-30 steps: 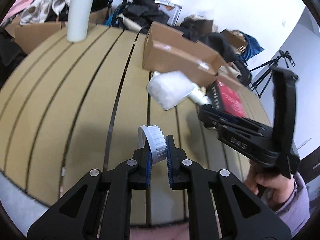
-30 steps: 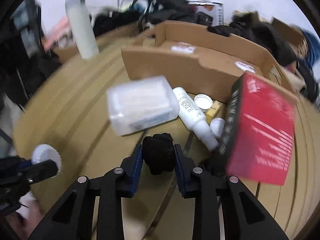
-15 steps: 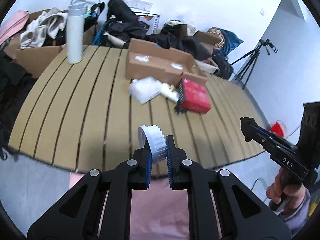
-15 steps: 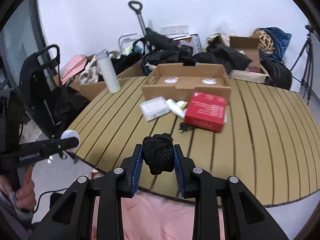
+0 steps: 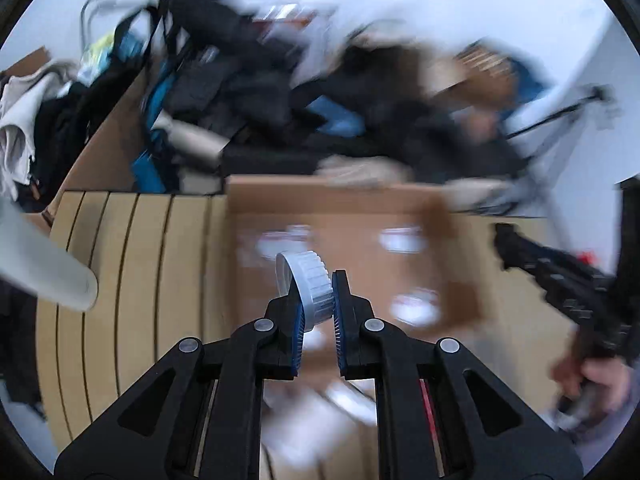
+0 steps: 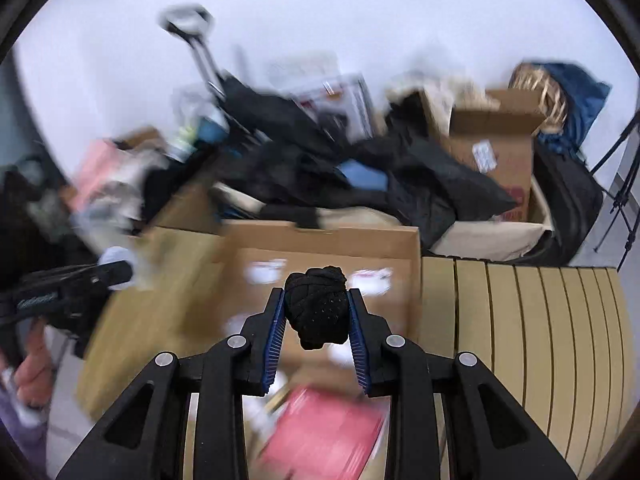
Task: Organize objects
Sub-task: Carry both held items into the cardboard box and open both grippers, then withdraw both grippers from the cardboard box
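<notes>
My left gripper [image 5: 316, 300] is shut on a white ribbed cap [image 5: 306, 280], held on edge between the blue pads. It hangs over the open cardboard box [image 5: 340, 216], which is blurred. My right gripper [image 6: 316, 312] is shut on a black bundle of fabric [image 6: 318, 308], also above the cardboard box [image 6: 320, 240]. The right gripper [image 5: 560, 276] shows at the right edge of the left wrist view, a hand [image 5: 592, 376] on its grip. The left gripper [image 6: 112, 276] with the white cap [image 6: 114, 256] shows at the left of the right wrist view.
The box stands on a slatted wooden table [image 6: 520, 320]. A red box [image 6: 320, 432] and small white items lie just below my fingers. A white bottle [image 5: 48, 268] stands at the left. Bags, clothes and cartons [image 6: 492, 148] are piled behind the table; a tripod [image 6: 624, 200] stands right.
Both grippers first drew back from the table, then swung forward again to hang over the open cardboard box. Each grip stayed the same.
</notes>
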The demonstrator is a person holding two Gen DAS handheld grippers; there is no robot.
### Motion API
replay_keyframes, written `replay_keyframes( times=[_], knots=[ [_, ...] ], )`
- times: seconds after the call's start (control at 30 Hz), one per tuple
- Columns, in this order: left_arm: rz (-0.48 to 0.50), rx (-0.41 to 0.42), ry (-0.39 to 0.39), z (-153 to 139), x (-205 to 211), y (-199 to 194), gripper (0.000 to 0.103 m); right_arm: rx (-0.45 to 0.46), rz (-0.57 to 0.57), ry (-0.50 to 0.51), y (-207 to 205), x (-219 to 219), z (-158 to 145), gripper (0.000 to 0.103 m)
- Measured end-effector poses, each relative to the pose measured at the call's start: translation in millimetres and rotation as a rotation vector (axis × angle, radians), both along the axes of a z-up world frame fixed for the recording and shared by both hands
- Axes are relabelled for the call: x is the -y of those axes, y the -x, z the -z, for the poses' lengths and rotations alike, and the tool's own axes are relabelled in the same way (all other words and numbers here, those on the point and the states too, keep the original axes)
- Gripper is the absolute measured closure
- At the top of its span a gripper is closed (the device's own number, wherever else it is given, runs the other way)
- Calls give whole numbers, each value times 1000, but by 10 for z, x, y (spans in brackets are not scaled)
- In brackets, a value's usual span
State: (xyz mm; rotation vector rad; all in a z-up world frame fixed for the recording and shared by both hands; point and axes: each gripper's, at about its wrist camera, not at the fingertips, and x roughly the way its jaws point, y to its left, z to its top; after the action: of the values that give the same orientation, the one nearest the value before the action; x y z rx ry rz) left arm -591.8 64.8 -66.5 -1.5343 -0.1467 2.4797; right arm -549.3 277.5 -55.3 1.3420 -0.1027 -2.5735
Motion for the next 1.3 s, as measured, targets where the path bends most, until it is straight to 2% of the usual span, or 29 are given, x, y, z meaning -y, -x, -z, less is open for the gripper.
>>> replay_keyframes(
  times=[0.07,0.1,0.2,0.27,0.3,0.33,0.37,0.4,0.5,0.53,0.63,0.7,0.73,0.8,0.9,0.93,1.0,1.03,1.07,1.17,1.3],
  knots=[
    [-42,68,70,421,-29,378,94,128,11,-9,510,28,441,71],
    [-40,79,88,561,-50,499,94,154,24,-48,700,55,620,71],
    [-24,66,150,827,-106,699,90,160,17,-115,955,112,887,69],
    [-21,64,161,944,-61,767,50,187,-2,-113,1121,108,1076,64],
    [-6,56,133,961,-59,766,47,183,1,-120,1165,100,1127,58],
    [-1,36,126,962,-73,741,44,154,5,-136,1185,101,1155,32],
    [11,15,134,958,-78,725,44,131,2,-130,1192,98,1162,16],
    [37,-2,166,964,-106,699,44,128,-7,-89,1193,89,1167,16],
    [99,-17,260,1022,-192,653,44,122,21,-92,1215,77,1170,16],
    [93,-7,276,1032,-190,625,44,122,20,-79,1169,81,1177,16],
    [80,-30,248,983,-148,517,44,119,20,-78,1029,121,1177,16],
    [83,-18,233,950,-121,451,44,119,31,-79,916,120,1166,16],
    [79,-4,229,899,-104,387,44,116,40,-67,872,111,1156,16],
    [65,-31,198,710,-44,205,44,78,67,-29,704,62,1038,16],
    [55,-66,212,287,57,-102,43,7,72,6,384,0,647,16],
    [41,-74,215,120,111,-211,40,-6,63,7,253,-16,462,16],
    [3,-101,209,-197,240,-441,27,-2,35,-10,67,-15,202,16],
    [-26,-124,212,-364,321,-582,16,23,20,-26,-63,-17,49,16],
    [-52,-148,222,-508,397,-718,11,34,11,-26,-174,-28,-60,16],
    [-93,-201,256,-868,593,-1203,11,17,-24,-54,-658,-54,-425,16],
    [-72,-227,204,-1126,739,-1913,8,-31,-25,-90,-1360,-111,-744,16]
  ],
)
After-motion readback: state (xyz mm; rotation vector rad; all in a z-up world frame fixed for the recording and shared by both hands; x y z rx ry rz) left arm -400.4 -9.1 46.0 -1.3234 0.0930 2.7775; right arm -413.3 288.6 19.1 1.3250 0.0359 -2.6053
